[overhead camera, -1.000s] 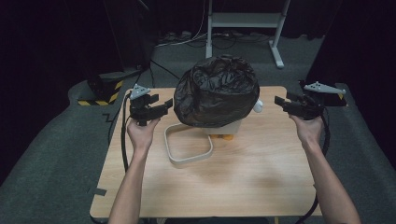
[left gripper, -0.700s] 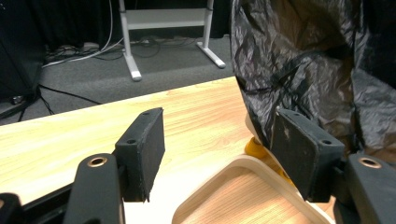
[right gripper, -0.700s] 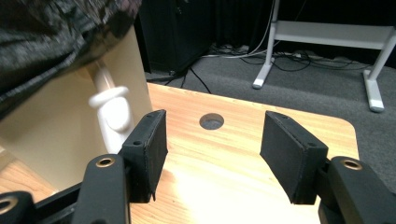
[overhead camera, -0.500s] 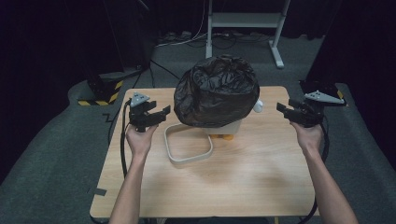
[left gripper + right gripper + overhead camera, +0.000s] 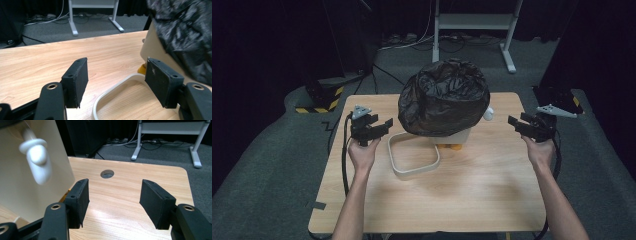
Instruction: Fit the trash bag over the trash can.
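Observation:
A beige bin stands at the middle of the wooden table, with a crumpled black bag bulging over its top. A white knob sticks out of its right side. A beige ring frame lies flat in front of the bin. My left gripper hovers open left of the bin, pointing at it; its own view has the ring, the bin wall and the bag ahead of the left gripper. My right gripper hovers open right of the bin, the right gripper empty beside the knob.
An orange foot shows under the bin. The table has a round cable hole near its far edge. Behind the table stand a white desk frame and floor cables; a yellow-black striped object lies on the floor at the left.
Both hands have sunk a little toward the table, still on either side of the bin. Jaws stay apart and empty; the bin, bag and ring have not moved.

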Available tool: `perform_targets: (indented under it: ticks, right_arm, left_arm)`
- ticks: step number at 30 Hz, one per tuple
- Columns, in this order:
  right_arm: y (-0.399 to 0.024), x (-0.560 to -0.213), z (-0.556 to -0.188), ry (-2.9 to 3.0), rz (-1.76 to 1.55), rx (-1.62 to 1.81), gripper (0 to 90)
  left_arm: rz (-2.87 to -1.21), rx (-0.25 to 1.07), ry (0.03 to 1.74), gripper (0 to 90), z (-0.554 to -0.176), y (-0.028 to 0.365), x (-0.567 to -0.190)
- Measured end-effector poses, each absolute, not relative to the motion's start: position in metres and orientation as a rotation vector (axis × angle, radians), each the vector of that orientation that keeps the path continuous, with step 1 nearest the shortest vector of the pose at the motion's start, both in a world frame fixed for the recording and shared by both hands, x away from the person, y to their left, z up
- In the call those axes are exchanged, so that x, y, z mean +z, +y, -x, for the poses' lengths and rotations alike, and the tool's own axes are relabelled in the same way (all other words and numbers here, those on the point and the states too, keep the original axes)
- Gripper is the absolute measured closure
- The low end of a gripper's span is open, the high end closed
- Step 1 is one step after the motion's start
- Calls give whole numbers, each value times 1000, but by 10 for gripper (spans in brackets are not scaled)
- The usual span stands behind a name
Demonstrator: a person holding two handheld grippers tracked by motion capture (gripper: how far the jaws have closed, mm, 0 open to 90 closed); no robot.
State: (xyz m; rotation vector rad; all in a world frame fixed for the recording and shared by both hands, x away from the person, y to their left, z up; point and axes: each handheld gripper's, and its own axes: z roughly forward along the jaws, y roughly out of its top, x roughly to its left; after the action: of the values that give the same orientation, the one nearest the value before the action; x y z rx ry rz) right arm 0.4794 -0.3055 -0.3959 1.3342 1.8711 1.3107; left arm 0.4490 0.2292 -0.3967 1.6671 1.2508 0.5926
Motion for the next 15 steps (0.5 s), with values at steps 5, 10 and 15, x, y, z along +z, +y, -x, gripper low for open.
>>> perform_targets:
  ticks: [5, 10, 15]
  right_arm:
    - [-305, -404, -483, 1889, -1341, 1315, 386]
    - [-304, -415, -487, 1896, -1359, 1325, 366]
    - [-303, -423, -490, 1913, -1382, 1302, 347]
  left_arm:
    - [-1648, 555, 1272, 350, -451, 235, -410]
    - [-1672, 539, 1290, 349, -455, 236, -424]
    - [-1702, 520, 1316, 347, -459, 234, -436]
